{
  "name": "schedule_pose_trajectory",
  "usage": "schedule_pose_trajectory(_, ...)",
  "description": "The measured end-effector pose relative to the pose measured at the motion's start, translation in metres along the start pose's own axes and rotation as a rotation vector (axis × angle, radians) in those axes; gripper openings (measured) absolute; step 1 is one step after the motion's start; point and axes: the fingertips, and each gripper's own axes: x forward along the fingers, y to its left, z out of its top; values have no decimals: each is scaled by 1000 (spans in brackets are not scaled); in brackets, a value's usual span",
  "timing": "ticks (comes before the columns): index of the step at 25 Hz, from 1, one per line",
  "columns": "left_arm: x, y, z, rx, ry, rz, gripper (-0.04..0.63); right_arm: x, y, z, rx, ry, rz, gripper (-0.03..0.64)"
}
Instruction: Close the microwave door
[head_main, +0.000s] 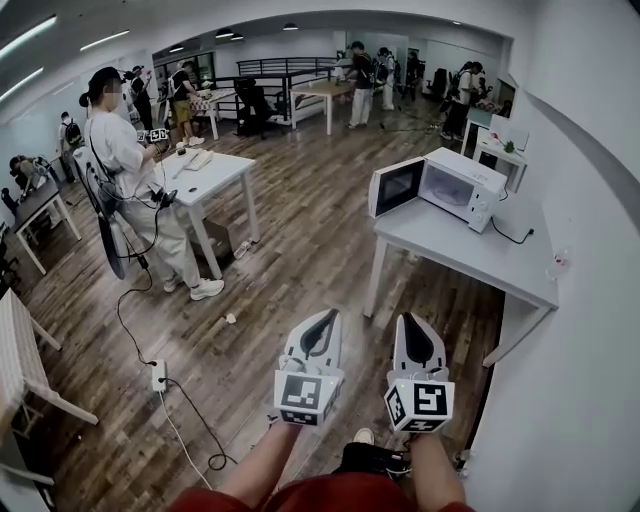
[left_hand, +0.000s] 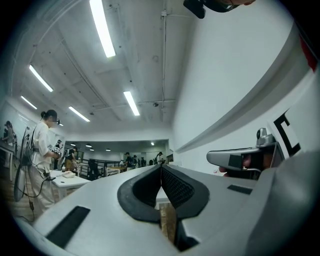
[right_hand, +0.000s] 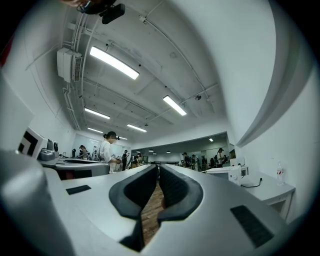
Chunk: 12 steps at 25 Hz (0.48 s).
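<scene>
White microwave (head_main: 462, 183) (door (head_main: 397, 187) open) sits on grey table (head_main: 450, 248).

Can't read buttons on microwave (head_main: 455, 185) panel, way too small. Door (head_main: 396, 186) outer face turned away, hidden. In right gripper view microwave just tiny blob, door not made out. Forearms (head_main: 262, 462) chopped by bottom edge in head view. Small thing (head_main: 557, 263) at counter (head_main: 450, 245) far edge too blurry to name. Folks at back (head_main: 365, 85) too tiny to tell much.

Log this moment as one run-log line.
microwave door: open | left tongs: shut, empty | right tongs: shut, empty | both: not touching microwave
</scene>
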Motion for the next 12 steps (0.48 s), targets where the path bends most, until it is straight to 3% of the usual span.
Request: schedule_pose_trajectory(12,100,17,-13,-16,10,27,28,87,-55,-22,-2,31,25,38)
